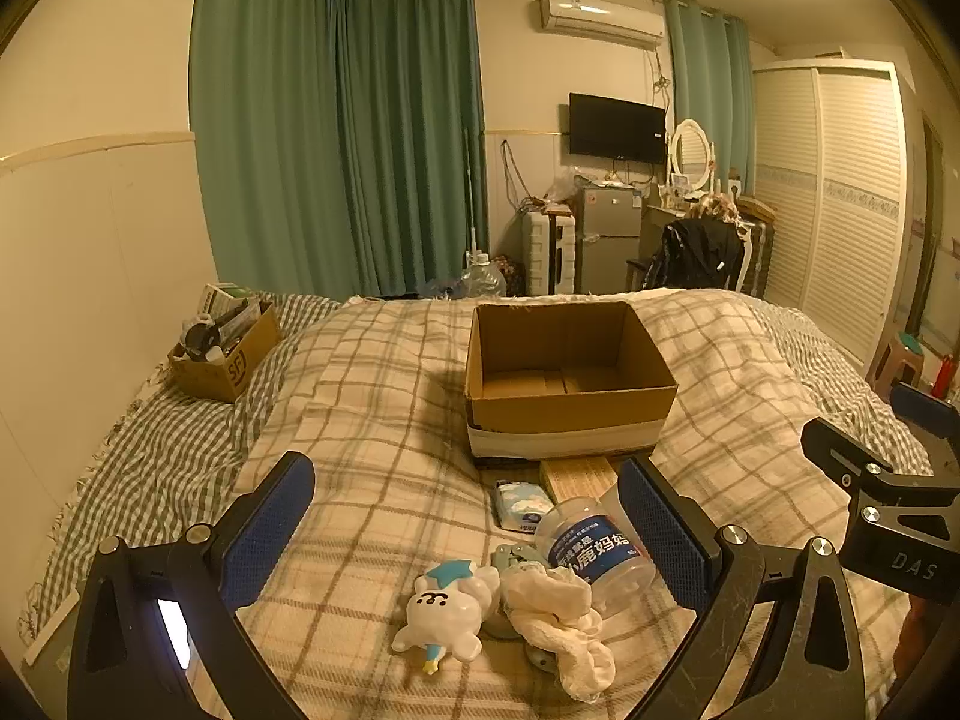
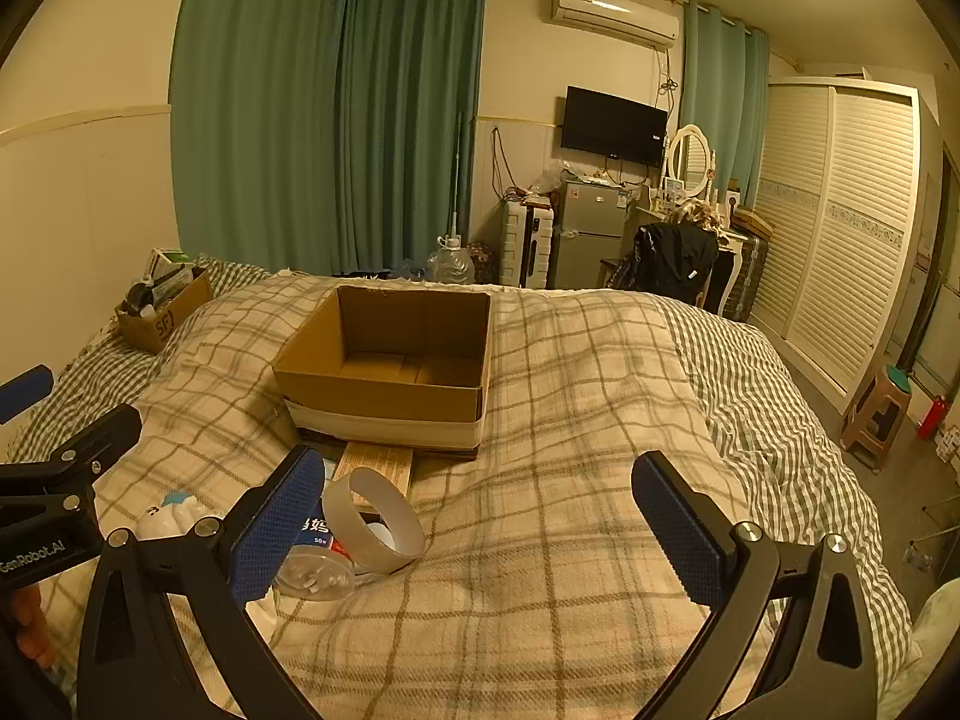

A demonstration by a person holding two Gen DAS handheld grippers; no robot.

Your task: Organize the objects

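Note:
An empty cardboard box [image 1: 564, 372] [image 2: 390, 360] stands on the plaid blanket in the middle of the bed. In front of it lies a small pile: a white plush toy with a blue star [image 1: 444, 612], a crumpled white cloth [image 1: 558, 618], a clear jar with a blue label [image 1: 594, 546] [image 2: 312, 576], a tissue pack [image 1: 522, 504], a flat tan box [image 1: 576, 471] [image 2: 378, 465] and a white tape ring [image 2: 375, 519]. My left gripper [image 1: 465, 522] hovers open over the pile. My right gripper [image 2: 480, 525] is open over bare blanket, right of the pile.
A smaller cardboard box [image 1: 222, 348] full of odds and ends sits at the bed's far left by the wall. The bed's right edge drops to the floor, where a plastic stool [image 2: 876, 414] stands before a white wardrobe [image 2: 840, 228].

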